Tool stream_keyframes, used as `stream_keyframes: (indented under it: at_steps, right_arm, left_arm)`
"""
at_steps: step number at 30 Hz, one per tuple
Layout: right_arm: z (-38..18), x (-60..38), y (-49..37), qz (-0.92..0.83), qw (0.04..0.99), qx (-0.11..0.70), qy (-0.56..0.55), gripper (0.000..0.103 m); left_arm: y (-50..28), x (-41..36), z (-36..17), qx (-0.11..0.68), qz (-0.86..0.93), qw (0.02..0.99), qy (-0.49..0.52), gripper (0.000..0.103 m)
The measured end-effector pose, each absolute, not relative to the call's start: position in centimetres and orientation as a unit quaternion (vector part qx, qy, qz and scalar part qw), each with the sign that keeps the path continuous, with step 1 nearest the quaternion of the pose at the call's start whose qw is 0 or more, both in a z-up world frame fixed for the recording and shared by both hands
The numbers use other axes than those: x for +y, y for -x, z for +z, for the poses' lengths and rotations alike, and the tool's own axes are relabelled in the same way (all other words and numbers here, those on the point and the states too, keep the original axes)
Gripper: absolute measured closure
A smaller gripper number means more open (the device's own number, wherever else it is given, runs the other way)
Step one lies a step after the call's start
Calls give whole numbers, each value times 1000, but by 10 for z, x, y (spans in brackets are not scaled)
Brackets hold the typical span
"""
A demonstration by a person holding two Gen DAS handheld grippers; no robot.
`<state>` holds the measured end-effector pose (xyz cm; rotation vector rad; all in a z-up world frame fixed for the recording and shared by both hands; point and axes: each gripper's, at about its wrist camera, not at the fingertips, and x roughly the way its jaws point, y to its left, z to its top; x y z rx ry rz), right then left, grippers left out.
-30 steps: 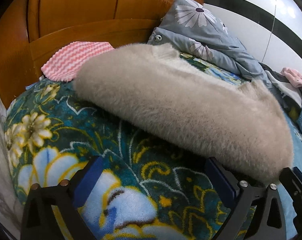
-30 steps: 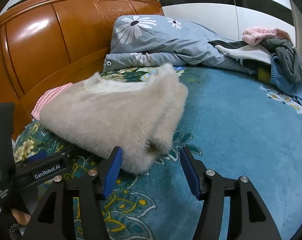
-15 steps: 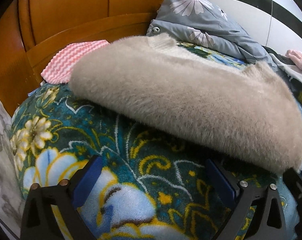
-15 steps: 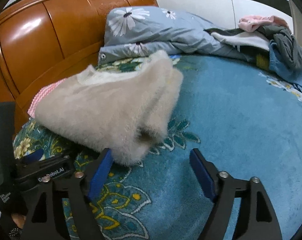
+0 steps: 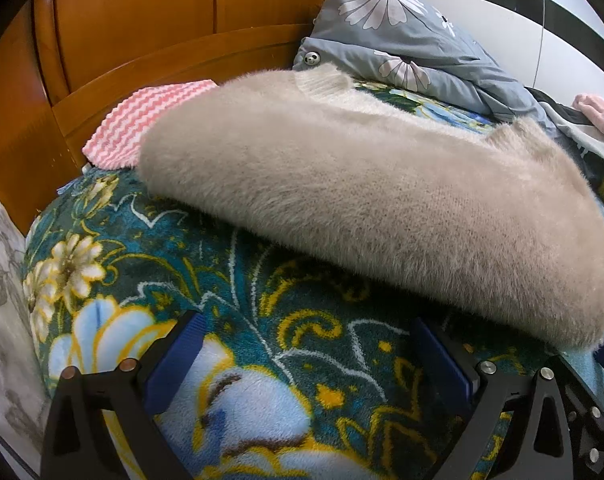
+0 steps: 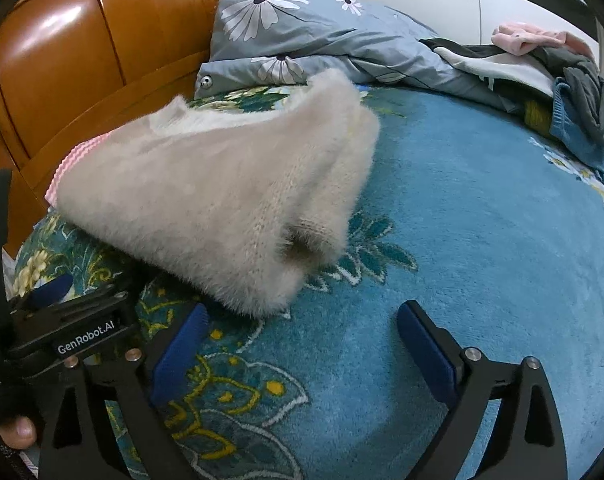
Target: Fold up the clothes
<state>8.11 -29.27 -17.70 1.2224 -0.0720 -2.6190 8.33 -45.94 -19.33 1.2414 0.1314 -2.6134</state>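
Both grippers were empty. The left gripper [image 5: 306,356] had its jaws spread wide toward twelve o'clock, and the right gripper [image 6: 302,332] gaped likewise.

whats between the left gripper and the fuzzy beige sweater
Only bare floral blanket: the left wrist view shows nothing lying on it between the open left gripper and the near edge of the folded beige sweater.

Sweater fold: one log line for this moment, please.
beige sweater: folded, on blanket | left gripper: open, empty | right gripper: open, empty
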Motion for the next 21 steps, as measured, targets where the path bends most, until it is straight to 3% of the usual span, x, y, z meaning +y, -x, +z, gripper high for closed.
stream_keyframes:
  at_steps: [21]
  right_arm:
    - [-180,-302,-80,-896,112,10,-430,4]
  left_arm:
    - [-84,-460,-194,46,-897,121,-424,0]
